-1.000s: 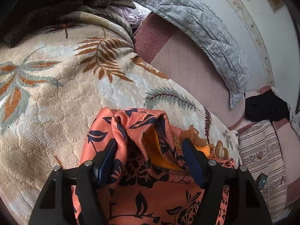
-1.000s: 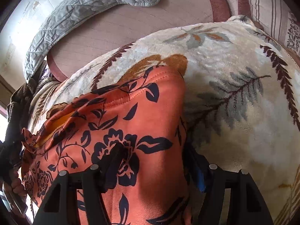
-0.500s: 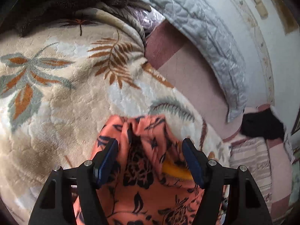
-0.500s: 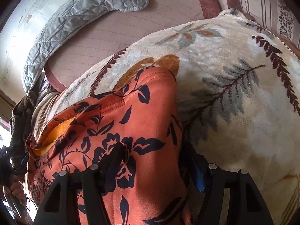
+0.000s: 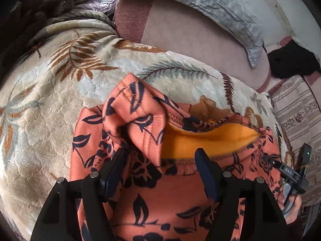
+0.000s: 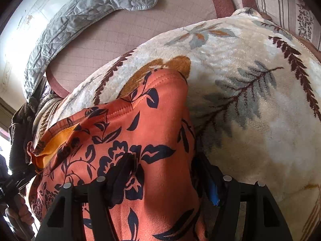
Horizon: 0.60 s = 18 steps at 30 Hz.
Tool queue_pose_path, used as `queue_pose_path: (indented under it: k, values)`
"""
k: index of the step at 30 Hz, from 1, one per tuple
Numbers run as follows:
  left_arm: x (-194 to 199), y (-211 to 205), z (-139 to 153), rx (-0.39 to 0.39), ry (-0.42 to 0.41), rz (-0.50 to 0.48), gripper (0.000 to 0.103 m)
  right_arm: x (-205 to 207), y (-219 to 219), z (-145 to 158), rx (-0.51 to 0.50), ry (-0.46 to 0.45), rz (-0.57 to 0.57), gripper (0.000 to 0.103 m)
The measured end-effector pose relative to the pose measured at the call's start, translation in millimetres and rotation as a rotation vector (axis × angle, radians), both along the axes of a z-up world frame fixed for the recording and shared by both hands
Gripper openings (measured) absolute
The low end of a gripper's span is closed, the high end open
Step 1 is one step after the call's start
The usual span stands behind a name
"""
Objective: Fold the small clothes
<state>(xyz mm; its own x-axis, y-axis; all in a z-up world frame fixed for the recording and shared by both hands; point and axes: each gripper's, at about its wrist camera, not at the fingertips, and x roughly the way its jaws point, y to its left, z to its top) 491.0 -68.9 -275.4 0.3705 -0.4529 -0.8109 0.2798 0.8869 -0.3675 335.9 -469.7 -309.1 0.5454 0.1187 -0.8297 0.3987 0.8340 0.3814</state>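
Item: orange floral garment (image 5: 152, 190), dark leaf and flower print outside, plain yellow-orange fleecy lining (image 5: 200, 140) showing at the open hem.
Location: lying on the cream leaf-patterned blanket (image 5: 50, 104) that covers the bed; one end is bunched up into a raised fold (image 5: 136, 110), the rest spreads toward you beneath both tools.
Left gripper (image 5: 160, 164): jaws stand wide apart over the cloth. The fabric lies between and under the fingers; you do not appear to have it pinched.
Right gripper (image 6: 166, 170): fingers also spread, one on top of the cloth and the other at its right edge, partly hidden by it. Whether you have any grip there cannot be told.
Handling: judged soft, limp and light, with some bulk from the lining. It will sag and crease rather than hold a line, and the brushed face should resist slipping.
Where to hold: take the stitched hem (image 6: 112, 114) or a corner, where seams give the pads something firm. Avoid pinching blanket pile along with it.
Risk: double layers may separate, so you could lift only the outer one.
Surroundings: grey quilted pillow (image 5: 220, 6), pink mattress cover (image 6: 120, 30), striped cushion (image 5: 297, 110).
Labels or writing: none readable on the garment; the small marking on the other tool's handle is too blurred to read.
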Motion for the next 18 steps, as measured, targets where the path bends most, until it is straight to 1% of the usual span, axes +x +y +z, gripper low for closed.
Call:
queue_pose_path:
  k: [2,4,5,6,7,8,9,11,12,15,17,18]
  values:
    - [4,5,3,-0.094,-0.054,0.064,0.071,2,0,-1,-0.001,0.002,0.000,0.069]
    - [2,15,16,-0.174,-0.149,0.134,0.071,2,0,-1,0.000,0.003,0.000,0.069]
    - [-1,21,23,-0.187,-0.200,0.174,0.071,3,0,-1,0.001,0.003,0.000,0.070]
    - [-3,27,28,-0.176,-0.238,0.211,0.072,3,0,-1,0.000,0.002,0.000,0.070]
    - [-3,32,31,-0.140,-0.251,0.245,0.072,3,0,-1,-0.001,0.001,0.000,0.070]
    - [-1,37,33,-0.098,-0.239,0.266,0.072,3,0,-1,-0.001,0.001,0.001,0.069]
    - [0,40,32,-0.071,-0.215,0.264,0.072,3,0,-1,0.001,0.001,0.001,0.069]
    - [-1,45,29,-0.016,-0.161,0.244,0.072,3,-2,-1,0.013,-0.001,-0.006,0.069]
    - [-5,47,29,0.034,-0.147,0.245,0.072,2,-4,0,0.029,-0.006,-0.017,0.069]
    - [-25,48,32,0.169,-0.173,0.209,0.072,-5,-12,6,0.120,-0.058,-0.046,0.068]
    - [-37,45,28,0.281,-0.164,0.185,0.072,-11,-12,14,0.145,-0.102,-0.045,0.068]
    - [-43,46,24,0.324,-0.156,0.180,0.072,-13,-10,18,0.150,-0.115,-0.035,0.067]
